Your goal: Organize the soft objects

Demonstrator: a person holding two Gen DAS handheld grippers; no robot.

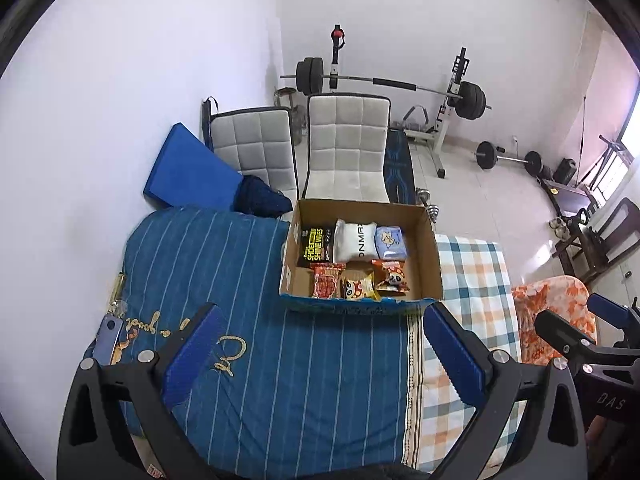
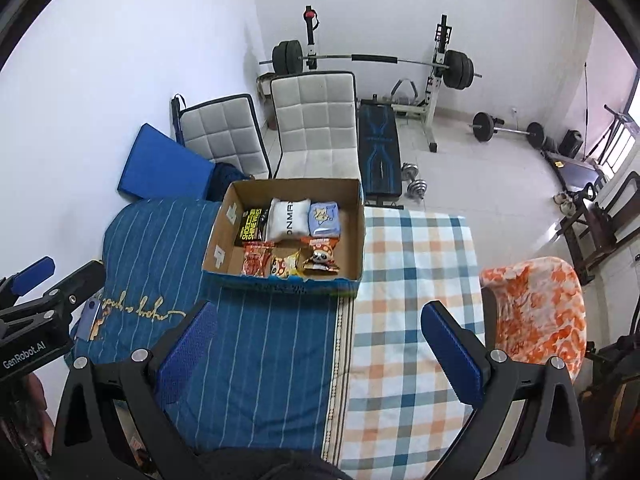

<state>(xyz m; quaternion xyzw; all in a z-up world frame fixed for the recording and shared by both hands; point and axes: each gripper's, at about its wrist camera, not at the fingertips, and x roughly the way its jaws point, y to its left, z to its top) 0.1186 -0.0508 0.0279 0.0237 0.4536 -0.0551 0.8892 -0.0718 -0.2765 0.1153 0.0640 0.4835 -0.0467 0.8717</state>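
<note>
Risk here is small but real, because the work looks almost done: the cardboard box stands at the far edge of the bed, across the seam between the blue striped cover and the checked sheet, and six soft packs already lie inside it in two rows. In the far row are a black and yellow pack, a white pouch and a pale blue pack; in the near row are a red snack bag, a yellow one and a red panda bag. The left gripper and the right gripper both hang above the near part of the bed, each with its fingers spread wide and holding nothing. I see no loose soft thing on the bed between them and the box. The near-left corner of the box is still bare, so another pack could go there. If a hand reaches in again, a finger may catch the torn near wall and push the box toward the far edge, where it could tip off beside the white chair. A hard squeeze could also crush the snack bags. A small blue object lies at the left edge of the bed; I cannot tell what it is.
</note>
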